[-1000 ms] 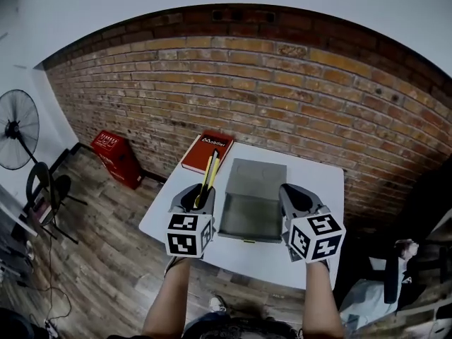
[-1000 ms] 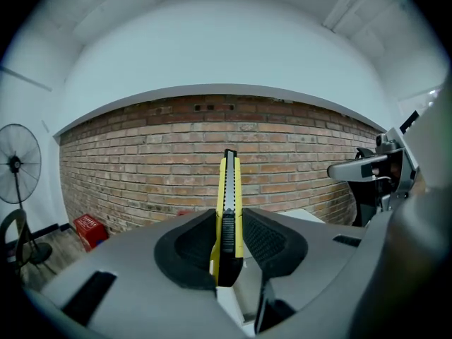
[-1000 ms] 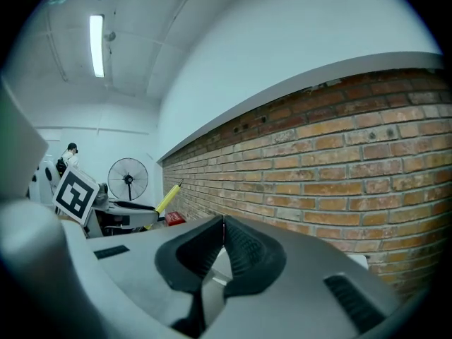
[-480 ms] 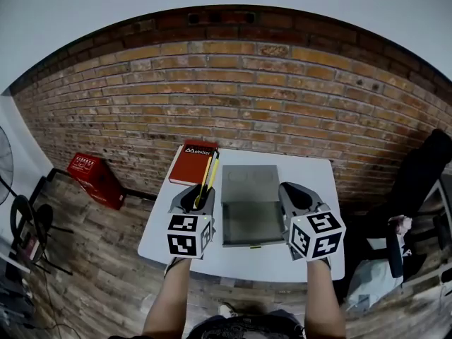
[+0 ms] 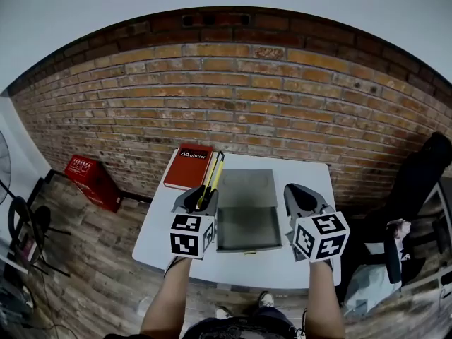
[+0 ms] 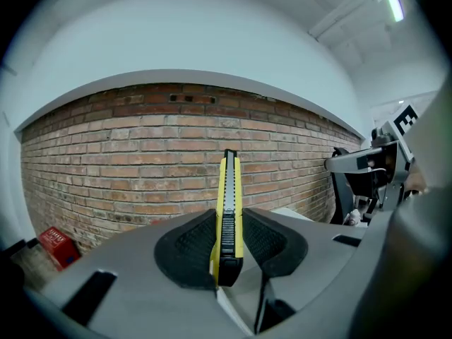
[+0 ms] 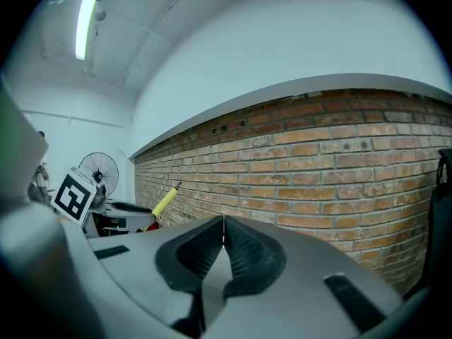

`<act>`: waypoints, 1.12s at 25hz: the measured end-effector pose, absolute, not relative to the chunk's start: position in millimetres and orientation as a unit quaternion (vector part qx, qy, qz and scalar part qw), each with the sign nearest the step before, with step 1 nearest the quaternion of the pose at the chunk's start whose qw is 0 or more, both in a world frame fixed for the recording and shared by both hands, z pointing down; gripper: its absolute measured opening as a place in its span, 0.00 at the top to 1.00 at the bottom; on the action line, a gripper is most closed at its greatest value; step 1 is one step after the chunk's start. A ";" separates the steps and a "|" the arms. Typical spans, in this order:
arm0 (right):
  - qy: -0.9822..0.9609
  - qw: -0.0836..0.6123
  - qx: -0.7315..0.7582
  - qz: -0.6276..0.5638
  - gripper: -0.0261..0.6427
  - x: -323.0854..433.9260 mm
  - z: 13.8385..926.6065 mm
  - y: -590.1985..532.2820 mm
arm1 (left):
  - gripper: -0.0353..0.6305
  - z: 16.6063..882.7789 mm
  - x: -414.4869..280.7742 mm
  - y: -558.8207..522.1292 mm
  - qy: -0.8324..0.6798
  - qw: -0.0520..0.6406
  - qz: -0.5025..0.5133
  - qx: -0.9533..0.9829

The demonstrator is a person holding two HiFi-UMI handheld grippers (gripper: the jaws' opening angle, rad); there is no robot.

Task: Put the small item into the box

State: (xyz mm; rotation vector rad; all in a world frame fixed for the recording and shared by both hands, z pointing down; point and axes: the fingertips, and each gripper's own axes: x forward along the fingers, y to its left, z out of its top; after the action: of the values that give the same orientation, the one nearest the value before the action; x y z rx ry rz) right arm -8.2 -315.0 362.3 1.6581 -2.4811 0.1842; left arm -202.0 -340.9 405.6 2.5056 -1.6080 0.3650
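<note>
Left gripper (image 5: 200, 198) clamps a yellow utility knife (image 5: 212, 174) pointing to 12 o'clock. Right gripper (image 5: 299, 198) has its jaws together, empty. Grey box (image 5: 246, 221) sits between them, with a red "Mobiller" book (image 5: 188, 167) at its 11 o'clock.

We hold a slim yellow utility knife (image 6: 227, 210) with a black ridged slider down its middle. Its butt end is clamped between the jaws of our left gripper (image 5: 204, 199), and its length runs straight out along them, tip toward 12 o'clock. At 3 o'clock from the knife, just beside it, a shallow grey box (image 5: 247, 228) sits open on the white table (image 5: 304, 260). Its lid is folded back toward 12 o'clock.
</note>
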 end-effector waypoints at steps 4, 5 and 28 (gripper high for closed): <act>-0.835 0.065 0.544 0.057 0.93 5.0 357.9 -327.7 | 0.75 403.6 -190.7 -347.2 -0.545 0.064 0.125 0.827; -0.836 0.064 0.542 0.055 0.93 8.5 356.3 -330.5 | 0.75 402.3 -186.9 -349.1 -0.547 0.062 0.125 0.826; -0.857 0.077 0.506 0.063 0.93 9.4 370.0 -359.8 | 0.75 447.7 -149.3 -360.5 -0.483 0.062 0.212 0.847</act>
State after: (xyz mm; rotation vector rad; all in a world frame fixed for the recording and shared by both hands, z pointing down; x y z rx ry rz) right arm 9.4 -359.8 370.0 1.5175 -2.5671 0.1890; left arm -149.3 -360.5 447.7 2.5620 -1.4595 0.6425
